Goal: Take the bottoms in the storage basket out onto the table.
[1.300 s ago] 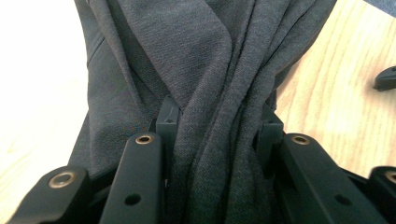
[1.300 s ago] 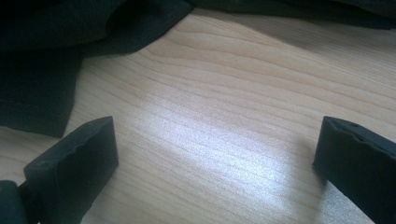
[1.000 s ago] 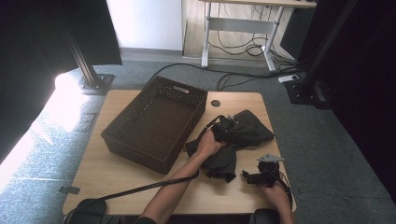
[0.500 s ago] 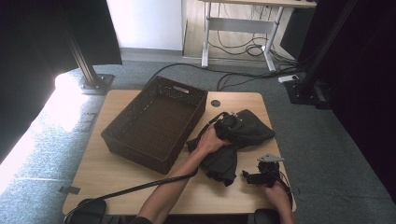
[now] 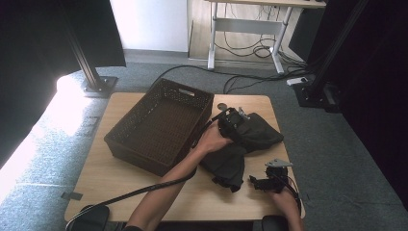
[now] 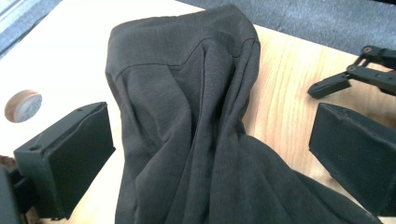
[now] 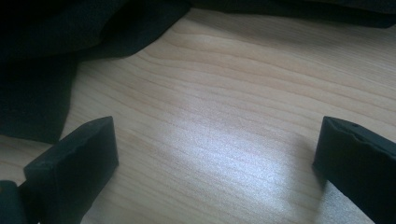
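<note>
A dark grey garment (image 5: pixel 250 139) lies crumpled on the right part of the wooden table (image 5: pixel 120 178). My left gripper (image 5: pixel 237 125) hovers just above its upper fold. Its jaws have just been opening and now stand wide; in the left gripper view (image 6: pixel 210 121) a raised ridge of the garment (image 6: pixel 187 116) runs between them, and neither pad touches it. My right gripper (image 5: pixel 255 182) rests low by the front right edge, beside the garment's lower end. In the right gripper view (image 7: pixel 215 140) it is open over bare wood, with the dark cloth (image 7: pixel 42 70) at the upper left.
A dark woven basket (image 5: pixel 159 126) stands left of the garment, with nothing inside it. A round cable hole (image 5: pixel 222 106) sits in the tabletop behind the left gripper. A black cable (image 5: pixel 144 190) trails from the left hand to the front edge. Bare wood lies at the front left.
The left gripper has lifted off the garment and its jaws have spread, letting the cloth go. The right gripper has stayed where it was.
</note>
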### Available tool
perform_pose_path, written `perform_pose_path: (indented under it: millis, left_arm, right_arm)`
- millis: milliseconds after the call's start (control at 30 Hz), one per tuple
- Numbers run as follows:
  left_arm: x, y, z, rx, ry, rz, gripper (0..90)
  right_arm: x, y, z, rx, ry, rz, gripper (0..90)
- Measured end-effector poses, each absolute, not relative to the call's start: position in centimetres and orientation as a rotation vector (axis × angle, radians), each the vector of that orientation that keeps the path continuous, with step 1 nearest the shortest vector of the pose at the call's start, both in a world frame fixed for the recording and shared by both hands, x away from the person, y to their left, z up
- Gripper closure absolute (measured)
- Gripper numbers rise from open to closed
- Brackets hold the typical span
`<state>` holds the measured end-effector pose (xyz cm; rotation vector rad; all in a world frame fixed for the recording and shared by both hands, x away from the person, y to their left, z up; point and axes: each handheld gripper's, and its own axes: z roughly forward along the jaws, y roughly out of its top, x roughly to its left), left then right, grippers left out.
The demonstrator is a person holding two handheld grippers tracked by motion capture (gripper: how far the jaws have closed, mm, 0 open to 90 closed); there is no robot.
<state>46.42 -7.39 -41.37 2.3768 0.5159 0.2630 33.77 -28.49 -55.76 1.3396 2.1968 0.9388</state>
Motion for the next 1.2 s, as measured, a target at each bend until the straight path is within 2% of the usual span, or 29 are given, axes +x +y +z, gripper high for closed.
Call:
perform_pose_path:
  millis: [467, 1200]
  left_arm:
    - [44.9, -3.0, -38.8, 2.326, 0.464, 0.293, 0.0]
    - [44.1, 6.9, -37.7, 2.271, 0.584, 0.374, 0.0]
  right_arm:
    - [33.8, -28.4, -55.8, 1.346, 2.193, 0.937, 0.0]
    - [33.8, -28.3, -55.8, 1.355, 2.186, 0.935, 0.0]
